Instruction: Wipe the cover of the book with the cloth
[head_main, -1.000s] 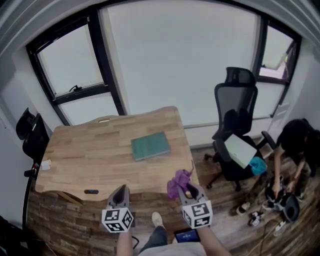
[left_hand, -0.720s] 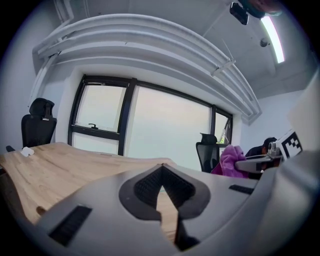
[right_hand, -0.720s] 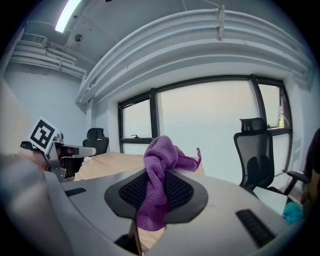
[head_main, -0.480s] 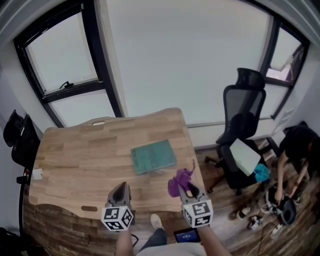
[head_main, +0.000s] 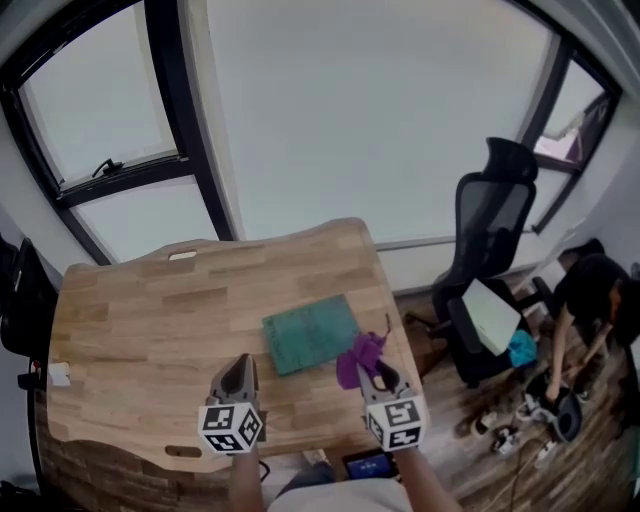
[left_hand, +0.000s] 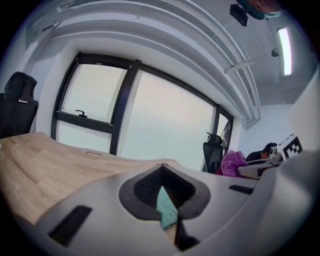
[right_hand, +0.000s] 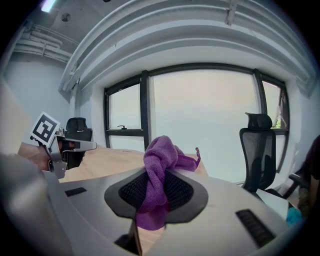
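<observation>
Left gripper (head_main: 238, 370) above near table (head_main: 130, 320) edge, jaws closed, empty, likely free to steady book. Right gripper (head_main: 380, 380) pinched bunched purple cloth (head_main: 357, 358), ready for wiping. Green book (head_main: 310, 332) lay flat just ahead, cover up, apparently not yet wiped.

Closed teal book (head_main: 310, 332) flat on wooden table (head_main: 130, 330); bunched purple cloth (head_main: 358, 357) in jaws of right gripper (head_main: 380, 375)

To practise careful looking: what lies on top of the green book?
Nothing rests on the book; its cover shows bare. The purple cloth, clamped in the right gripper, covers a little of its right edge from the head view.
</observation>
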